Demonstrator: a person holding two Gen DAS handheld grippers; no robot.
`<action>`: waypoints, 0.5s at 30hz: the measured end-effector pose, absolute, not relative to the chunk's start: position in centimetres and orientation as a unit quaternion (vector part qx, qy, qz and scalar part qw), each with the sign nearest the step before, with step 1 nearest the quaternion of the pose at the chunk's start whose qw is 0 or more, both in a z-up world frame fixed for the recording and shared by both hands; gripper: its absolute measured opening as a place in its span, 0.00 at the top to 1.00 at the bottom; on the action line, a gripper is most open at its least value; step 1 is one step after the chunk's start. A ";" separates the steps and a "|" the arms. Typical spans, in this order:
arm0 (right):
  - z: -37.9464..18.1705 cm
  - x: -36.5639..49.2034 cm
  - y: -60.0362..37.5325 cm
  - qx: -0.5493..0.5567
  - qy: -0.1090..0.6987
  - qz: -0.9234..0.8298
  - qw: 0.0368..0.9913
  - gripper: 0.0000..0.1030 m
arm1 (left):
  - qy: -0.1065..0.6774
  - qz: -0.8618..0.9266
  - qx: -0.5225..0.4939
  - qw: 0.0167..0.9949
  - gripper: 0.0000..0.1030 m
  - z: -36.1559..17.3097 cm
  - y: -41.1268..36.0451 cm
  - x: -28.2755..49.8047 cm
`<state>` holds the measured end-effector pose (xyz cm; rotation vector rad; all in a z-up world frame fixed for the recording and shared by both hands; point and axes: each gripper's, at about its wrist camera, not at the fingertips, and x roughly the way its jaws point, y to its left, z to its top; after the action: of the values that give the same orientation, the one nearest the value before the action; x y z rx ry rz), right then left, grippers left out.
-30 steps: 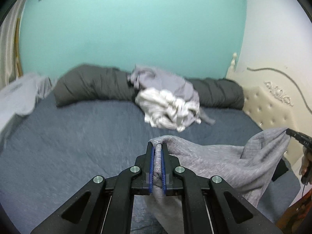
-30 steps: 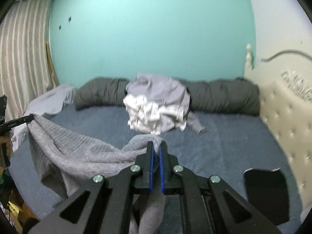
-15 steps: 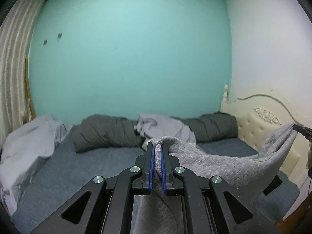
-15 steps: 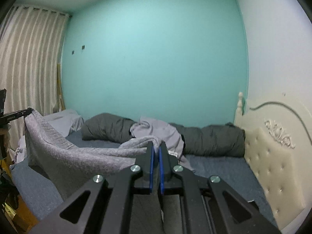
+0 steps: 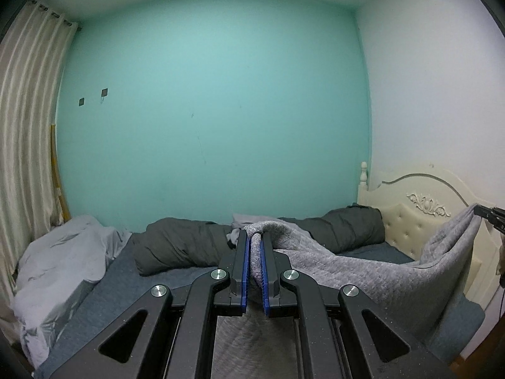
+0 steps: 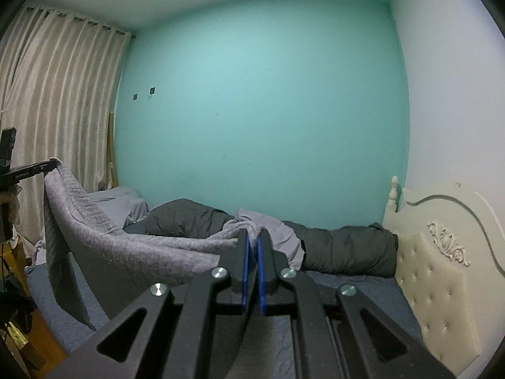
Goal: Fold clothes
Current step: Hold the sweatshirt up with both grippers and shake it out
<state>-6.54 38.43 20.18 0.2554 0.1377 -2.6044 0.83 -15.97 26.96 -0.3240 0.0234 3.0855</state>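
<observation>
Grey quilted knit, a sweater-like garment [image 5: 363, 271], hangs stretched between the two hand-held grippers above the bed [image 5: 132, 287]. The left hand-held gripper [image 5: 255, 252] has its blue pads closed tight on a bunched corner of the cloth, which bulges up between the black fingers [image 5: 240, 259] and runs off to the right in a sagging band. At the far right of that view the cloth's other corner is pinched in the tips of the right hand-held gripper [image 5: 487, 213], held at about the height of the headboard top.

From the right wrist view, the right hand-held gripper [image 6: 252, 246] is likewise clamped shut on a fold of the garment [image 6: 132, 252], and the fabric sweeps left and upward to the left hand-held gripper [image 6: 52, 165], seen side-on near the curtain [image 6: 63, 101], with a loose end drooping below it.

Behind the garment, a dark grey rolled duvet [image 6: 344, 249] lies along the turquoise wall [image 6: 258, 110], with a pale lilac-grey garment [image 6: 277, 233] heaped on its middle. A light grey sheet [image 5: 63, 259] is crumpled at the left end of the bed, which has a blue-grey cover. A cream tufted headboard [image 6: 442, 271] with carved ornament stands at the right.
</observation>
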 end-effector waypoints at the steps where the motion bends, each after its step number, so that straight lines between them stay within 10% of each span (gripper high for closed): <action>1: 19.8 -6.7 38.4 0.099 0.050 -0.960 0.258 0.96 | 0.009 0.994 -0.109 0.019 0.94 26.8 -15.9 0.6; 15: 3.9 -18.2 34.6 0.254 0.053 -0.934 0.245 0.96 | -0.003 0.968 -0.250 0.014 0.94 11.3 -16.0 -12.4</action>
<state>-18.16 34.62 3.89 0.6926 0.1454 -2.5511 -12.39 -15.98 11.32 -0.7795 -0.0107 3.0150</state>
